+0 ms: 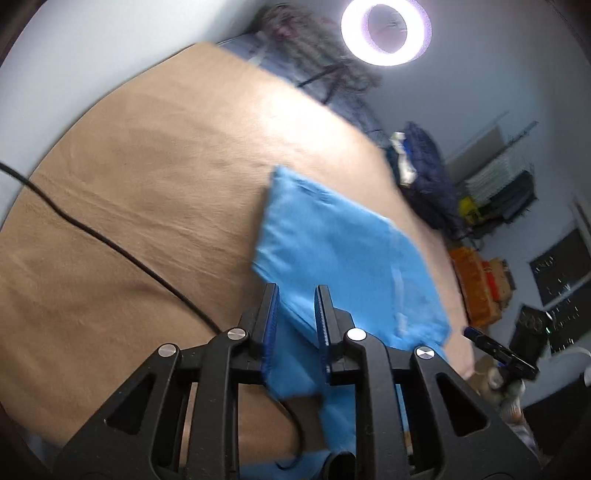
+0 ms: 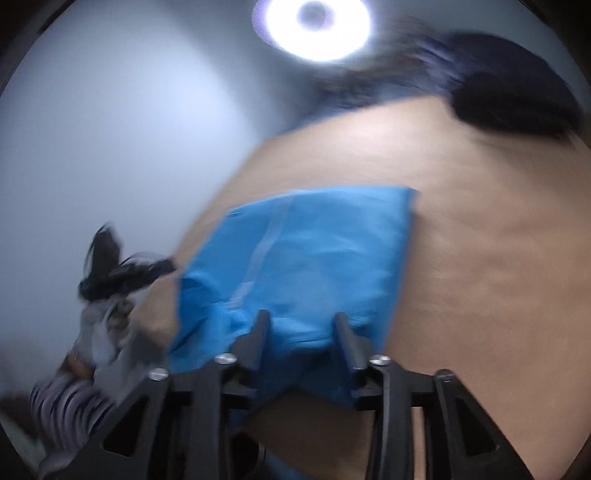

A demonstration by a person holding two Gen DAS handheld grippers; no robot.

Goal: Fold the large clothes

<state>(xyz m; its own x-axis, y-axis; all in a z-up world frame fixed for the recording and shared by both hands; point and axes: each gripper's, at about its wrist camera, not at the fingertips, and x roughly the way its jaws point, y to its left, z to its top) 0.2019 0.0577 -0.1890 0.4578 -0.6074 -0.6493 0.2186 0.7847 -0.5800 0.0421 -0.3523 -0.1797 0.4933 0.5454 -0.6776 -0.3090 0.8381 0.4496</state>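
Both of my tools sit over the near edge of the blue garment. My left hand-held gripper [image 1: 295, 291] has its fingers a little apart, the cloth lying in the gap between the blue pads [image 1: 271, 325], and I cannot see them pressing on it, so I count it released. My right hand-held gripper [image 2: 301, 319] stands wider, its fingers clear of the fabric on both sides, also released.

Just beyond them the blue garment [image 1: 332, 243] lies folded into a flat, roughly rectangular panel on the tan cover of the tabletop [image 1: 147, 166], with a loose bit trailing towards me under the left tool. A black cable [image 1: 110, 242] runs across the tan cover to the left of the garment. In the right wrist view my other gloved hand [image 2: 107, 325] holds its tool at the left edge, blurred.

Farther off, a heap of dark clothes [image 1: 424, 166] sits at the far right edge, and a ring light [image 1: 386, 27] glows against the wall.
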